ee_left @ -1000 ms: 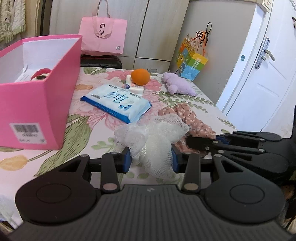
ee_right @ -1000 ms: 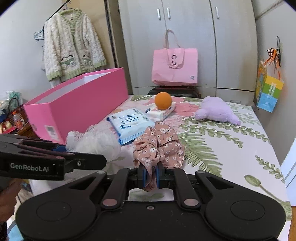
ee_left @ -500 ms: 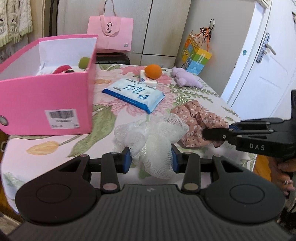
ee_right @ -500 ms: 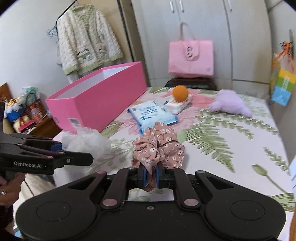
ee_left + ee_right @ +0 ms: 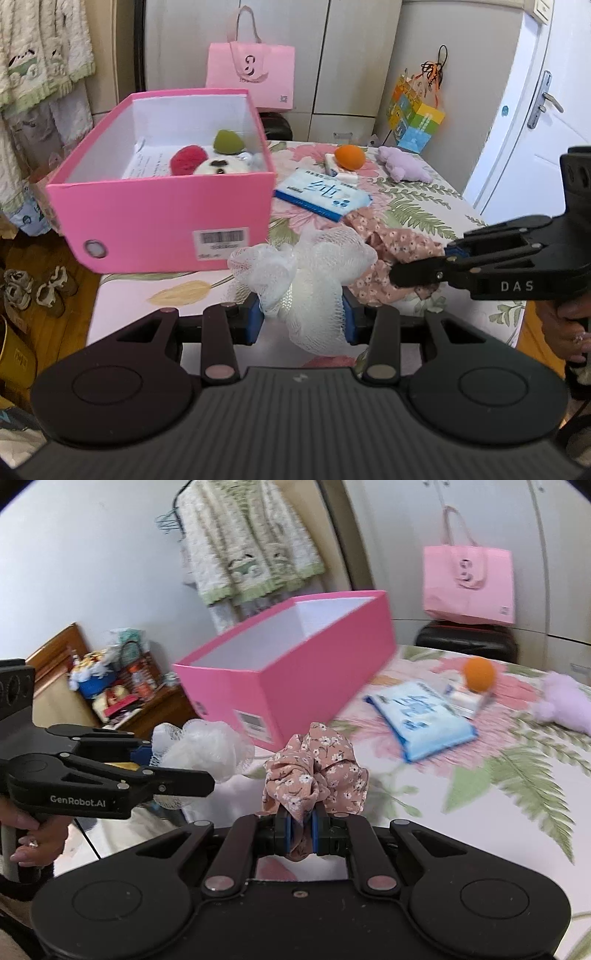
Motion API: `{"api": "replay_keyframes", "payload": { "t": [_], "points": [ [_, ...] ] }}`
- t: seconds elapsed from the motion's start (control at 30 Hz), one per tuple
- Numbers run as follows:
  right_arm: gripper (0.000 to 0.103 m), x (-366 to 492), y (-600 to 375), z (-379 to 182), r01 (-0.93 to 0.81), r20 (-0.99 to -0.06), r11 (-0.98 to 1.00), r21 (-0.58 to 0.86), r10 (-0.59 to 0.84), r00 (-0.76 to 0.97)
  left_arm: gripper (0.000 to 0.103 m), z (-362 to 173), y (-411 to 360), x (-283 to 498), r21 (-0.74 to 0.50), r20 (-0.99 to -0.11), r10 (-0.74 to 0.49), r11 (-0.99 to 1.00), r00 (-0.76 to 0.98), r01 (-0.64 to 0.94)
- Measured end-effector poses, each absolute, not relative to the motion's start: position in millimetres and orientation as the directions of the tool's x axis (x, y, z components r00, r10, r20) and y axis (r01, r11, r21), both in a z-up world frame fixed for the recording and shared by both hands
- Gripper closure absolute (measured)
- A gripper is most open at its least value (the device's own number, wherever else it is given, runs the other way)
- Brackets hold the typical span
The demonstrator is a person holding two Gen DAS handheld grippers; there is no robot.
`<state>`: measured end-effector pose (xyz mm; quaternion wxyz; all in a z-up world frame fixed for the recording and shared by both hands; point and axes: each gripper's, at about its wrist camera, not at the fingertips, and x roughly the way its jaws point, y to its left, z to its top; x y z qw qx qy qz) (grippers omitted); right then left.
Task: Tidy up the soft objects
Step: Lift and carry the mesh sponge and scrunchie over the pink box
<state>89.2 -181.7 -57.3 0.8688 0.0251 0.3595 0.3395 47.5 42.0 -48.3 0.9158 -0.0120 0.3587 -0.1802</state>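
Note:
My left gripper (image 5: pixel 301 319) is shut on a white mesh bath pouf (image 5: pixel 303 269), held above the near edge of the table, in front of the pink box (image 5: pixel 162 218). That box holds a red ball (image 5: pixel 186 158), a green ball (image 5: pixel 227 141) and a white plush. To the right, my right gripper (image 5: pixel 300 830) is shut on a brown floral scrunchie (image 5: pixel 314 771); it also shows in the left wrist view (image 5: pixel 454 266). The pouf (image 5: pixel 201 747) and left gripper (image 5: pixel 177 771) appear at the left of the right wrist view.
On the floral tablecloth (image 5: pixel 417 206) lie a blue wipes pack (image 5: pixel 323 194), an orange ball (image 5: pixel 350 156) on a small white pack, and a purple plush (image 5: pixel 400 164). A pink bag (image 5: pixel 251 74) stands behind. Shoes (image 5: pixel 33 288) lie on the floor at left.
Both grippers have risen and drawn back toward the table's near edge with their loads. The view has swung left, so the box interior now shows.

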Motion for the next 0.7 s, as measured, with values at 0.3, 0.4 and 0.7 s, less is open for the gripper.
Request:
{"api": "replay_keyframes", "payload": {
  "t": [0.3, 0.4, 0.7],
  "points": [
    [0.090, 97.5, -138.2, -15.4, -0.682, -0.566, 0.688, 0.249, 0.675, 0.473, 0.063, -21.5, 86.4, 47.7, -0.226, -0.633, -0.396, 0.916, 0.665, 0.331],
    [0.090, 104.9, -125.3, -1.9, -0.698, -0.544, 0.673, 0.243, 0.691, 0.477, 0.063, -7.6, 91.1, 49.3, -0.208, -0.608, -0.389, 0.919, 0.692, 0.334],
    [0.090, 144.0, -94.9, 32.2, -0.722, -0.476, 0.666, 0.189, 0.705, 0.526, 0.063, 18.3, 105.5, 80.8, -0.182, -0.496, -0.361, 0.933, 0.790, 0.311]
  ]
}}
